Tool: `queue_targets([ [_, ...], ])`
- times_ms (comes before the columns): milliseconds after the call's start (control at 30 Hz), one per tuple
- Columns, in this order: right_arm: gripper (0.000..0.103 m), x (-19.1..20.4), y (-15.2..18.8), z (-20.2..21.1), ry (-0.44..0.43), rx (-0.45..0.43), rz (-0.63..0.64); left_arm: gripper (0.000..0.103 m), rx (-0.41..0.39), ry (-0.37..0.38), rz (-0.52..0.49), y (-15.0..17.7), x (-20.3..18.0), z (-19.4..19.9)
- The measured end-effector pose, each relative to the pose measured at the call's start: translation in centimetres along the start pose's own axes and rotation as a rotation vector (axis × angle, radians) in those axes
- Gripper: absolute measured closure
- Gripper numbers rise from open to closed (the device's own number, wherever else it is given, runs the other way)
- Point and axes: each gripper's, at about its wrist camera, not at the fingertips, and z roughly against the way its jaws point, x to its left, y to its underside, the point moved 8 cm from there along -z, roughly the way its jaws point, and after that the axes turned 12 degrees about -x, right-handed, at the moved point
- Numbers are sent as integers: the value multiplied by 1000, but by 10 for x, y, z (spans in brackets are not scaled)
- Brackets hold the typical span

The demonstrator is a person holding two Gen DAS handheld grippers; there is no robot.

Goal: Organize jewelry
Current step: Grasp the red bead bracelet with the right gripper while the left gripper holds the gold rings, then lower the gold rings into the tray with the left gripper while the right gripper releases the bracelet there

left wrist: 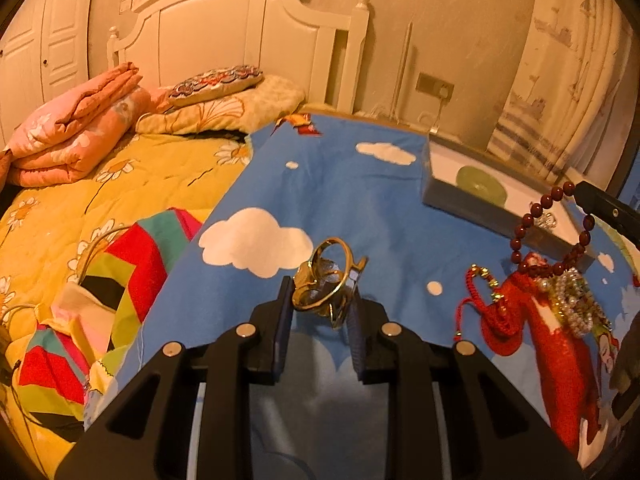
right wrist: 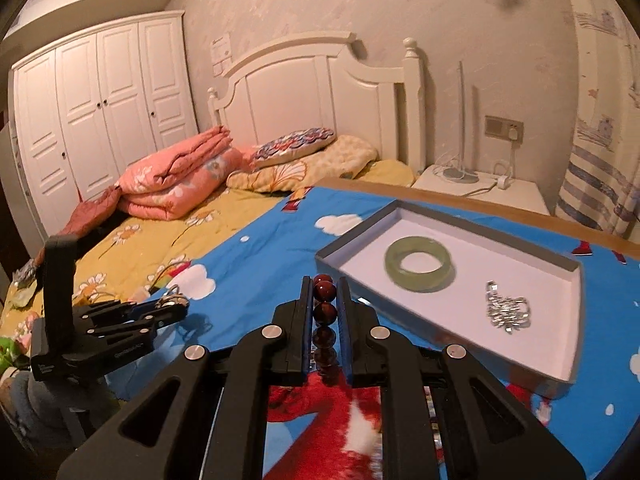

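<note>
Left wrist view: left hand-held gripper (left wrist: pixel 322 300) clamps a gold ring (left wrist: pixel 326 280) between its pads, lifted above the blue cloud-print cloth (left wrist: pixel 340 184) on the worktop. Lower right of frame: a heap of red cord (left wrist: pixel 496 312) and pearls (left wrist: pixel 576 300), seen only here. At the right edge the bead bracelet (left wrist: pixel 532 220) hangs as a full loop from the right hand-held gripper's tip (left wrist: pixel 576 192).

Right wrist view: right hand-held gripper (right wrist: pixel 325 312) is closed on the dark red bead bracelet (right wrist: pixel 324 312); only a column of beads shows between the pads. The tray (right wrist: pixel 348 240), right of centre, lies open to view: a green bangle (right wrist: pixel 420 264) and a silver chain (right wrist: pixel 506 308) apart on its white floor. The left wrist view shows only the tray's near wall and part of the bangle. The left hand-held gripper sits at lower left, its ring blurred.
</note>
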Motion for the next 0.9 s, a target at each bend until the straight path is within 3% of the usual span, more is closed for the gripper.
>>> queue_targets([
  [167,89,-26,-8,9,41,-24,-28,79,-4,12,-31,-2,-10,5],
  [467,89,-89,-17,18,140,-54,-106,79,-11,112,-111,-23,-66,-4],
  [667,89,-128,-22,14,180,-49,-155,79,8,190,-168,-48,-118,-37],
  [900,89,-169,-33,-9,192,-38,-221,79,65,303,-163,-74,-177,-84],
])
